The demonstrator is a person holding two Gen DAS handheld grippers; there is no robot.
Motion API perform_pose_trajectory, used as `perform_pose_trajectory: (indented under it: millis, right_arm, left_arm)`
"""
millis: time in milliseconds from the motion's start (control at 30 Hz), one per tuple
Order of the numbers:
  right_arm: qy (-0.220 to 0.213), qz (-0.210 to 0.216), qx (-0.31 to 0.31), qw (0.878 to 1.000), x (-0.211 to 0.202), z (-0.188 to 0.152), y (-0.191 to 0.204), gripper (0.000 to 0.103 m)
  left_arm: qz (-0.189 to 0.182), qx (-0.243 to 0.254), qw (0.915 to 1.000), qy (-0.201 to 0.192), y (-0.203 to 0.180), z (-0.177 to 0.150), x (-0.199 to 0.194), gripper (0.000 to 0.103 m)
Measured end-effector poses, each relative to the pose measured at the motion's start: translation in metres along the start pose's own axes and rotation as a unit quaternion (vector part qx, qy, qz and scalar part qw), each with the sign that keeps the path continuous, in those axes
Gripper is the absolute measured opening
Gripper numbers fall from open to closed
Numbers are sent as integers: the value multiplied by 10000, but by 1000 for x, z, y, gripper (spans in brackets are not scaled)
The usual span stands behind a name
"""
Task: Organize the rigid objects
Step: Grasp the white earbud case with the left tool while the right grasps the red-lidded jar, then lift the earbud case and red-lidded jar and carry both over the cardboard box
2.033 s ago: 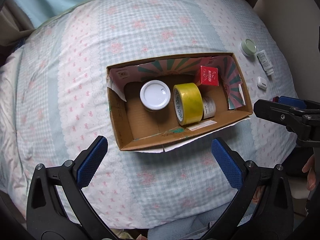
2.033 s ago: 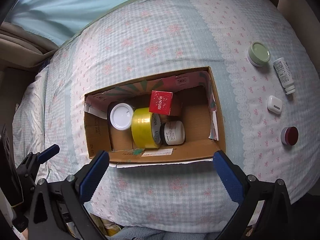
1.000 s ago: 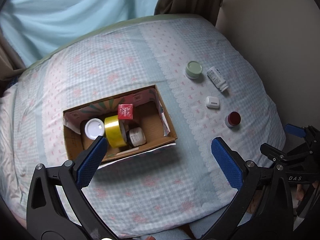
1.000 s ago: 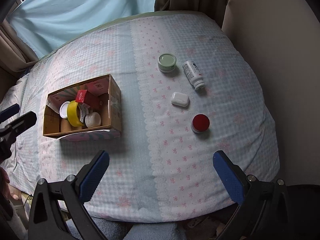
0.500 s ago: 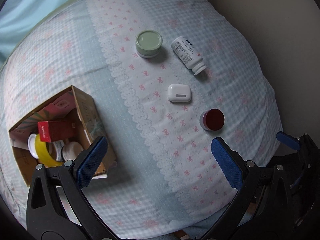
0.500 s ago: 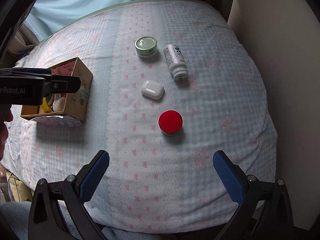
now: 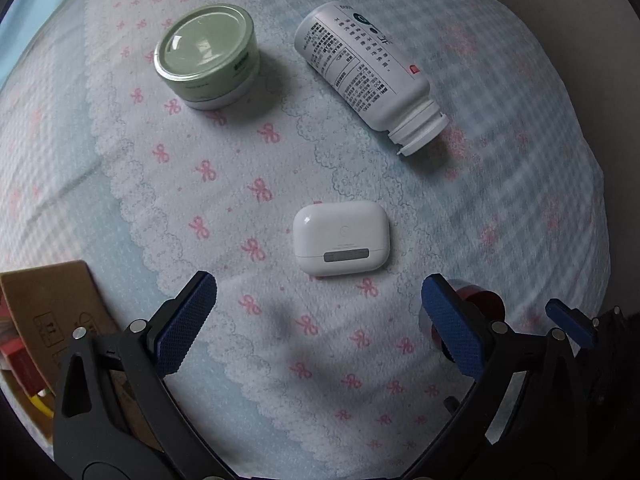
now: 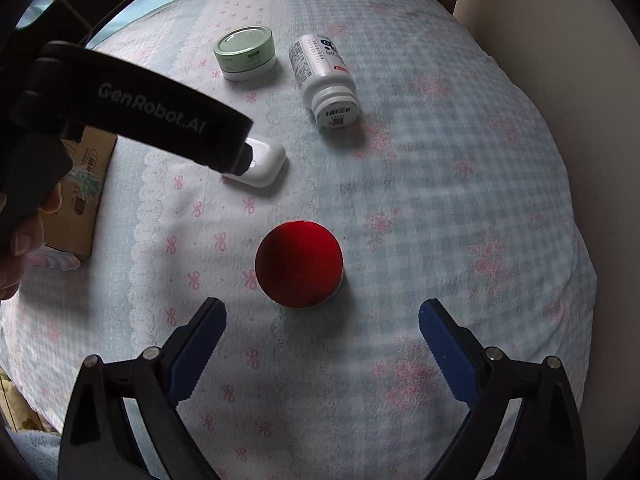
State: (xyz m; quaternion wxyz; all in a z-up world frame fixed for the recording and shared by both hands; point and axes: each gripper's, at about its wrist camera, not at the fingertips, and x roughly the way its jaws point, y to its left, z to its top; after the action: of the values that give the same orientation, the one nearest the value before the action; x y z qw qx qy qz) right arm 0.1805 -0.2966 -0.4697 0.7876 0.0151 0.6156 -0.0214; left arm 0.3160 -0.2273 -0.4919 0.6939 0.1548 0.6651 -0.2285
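Both tongs dropped; only left view shows earbud case whole.

We note our left claw open over the bed, nothing between its blue pads. A white case lies flat just ahead of it. Beyond, a green tin stands upright and a white bottle lies on its side, apart. A red cap shows partly behind the right pad. A box corner sits at left.
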Motion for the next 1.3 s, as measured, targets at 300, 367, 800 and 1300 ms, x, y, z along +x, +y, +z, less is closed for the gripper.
perform_pose_trajectory:
  millis: [300,367,800,1300]
  right_arm:
    - [-13,-39,-371,9993,30,8,10,85]
    - [1,28,-403,9992,33,11,10,85]
    - [29,245,-491,9985,53,19,3,52]
    - [3,185,-415,9990,38,20,-5,51]
  left_arm:
    - [140,-8,9991,397,-6,12,45,89]
    - [155,-10,9991,396,-7,12,48,88]
    - [162,-78,9991,378,-13,32,46,58]
    - [190,-199,9994,186,-2,34,21,58]
